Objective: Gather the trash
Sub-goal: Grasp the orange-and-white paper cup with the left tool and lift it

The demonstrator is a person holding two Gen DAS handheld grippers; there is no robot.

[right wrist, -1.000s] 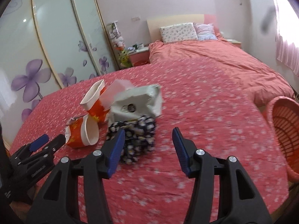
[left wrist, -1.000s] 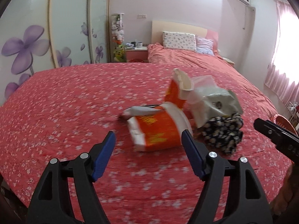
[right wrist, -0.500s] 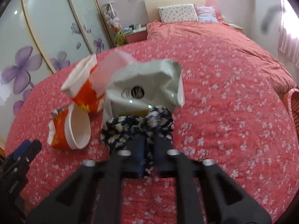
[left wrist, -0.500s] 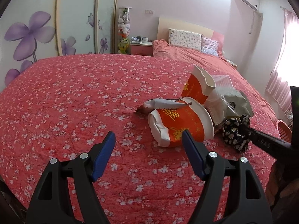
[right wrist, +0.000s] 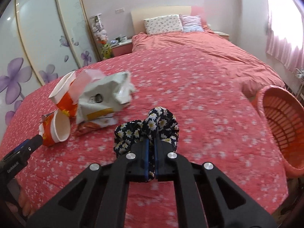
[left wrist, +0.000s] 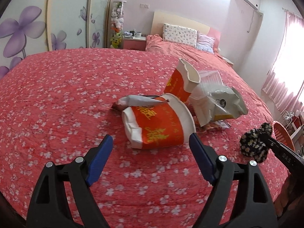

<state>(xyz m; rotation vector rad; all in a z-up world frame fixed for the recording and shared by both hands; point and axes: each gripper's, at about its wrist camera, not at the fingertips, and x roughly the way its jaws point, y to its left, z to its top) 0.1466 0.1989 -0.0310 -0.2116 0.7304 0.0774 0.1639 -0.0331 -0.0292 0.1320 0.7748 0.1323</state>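
Note:
My right gripper [right wrist: 150,148] is shut on a black floral cloth bundle [right wrist: 152,127] and holds it above the red bedspread; it also shows at the right of the left wrist view [left wrist: 255,144]. My left gripper [left wrist: 151,148] is open, just in front of a crushed orange-and-white paper cup [left wrist: 157,125] lying on its side. A second orange cup [left wrist: 182,83] and a crumpled white bag [left wrist: 218,104] lie behind it. In the right wrist view the cups [right wrist: 57,127] and bag [right wrist: 104,98] lie to the left.
An orange plastic basket [right wrist: 281,121] stands off the bed's right edge. The red floral bedspread [left wrist: 76,95] covers the bed. Pillows [right wrist: 163,23], a nightstand [left wrist: 134,42] and a wardrobe with purple flowers [left wrist: 22,30] lie beyond.
My right gripper closed on the floral cloth and lifted it away from the trash pile toward the right. My left gripper moved closer to the lying cup and stayed open.

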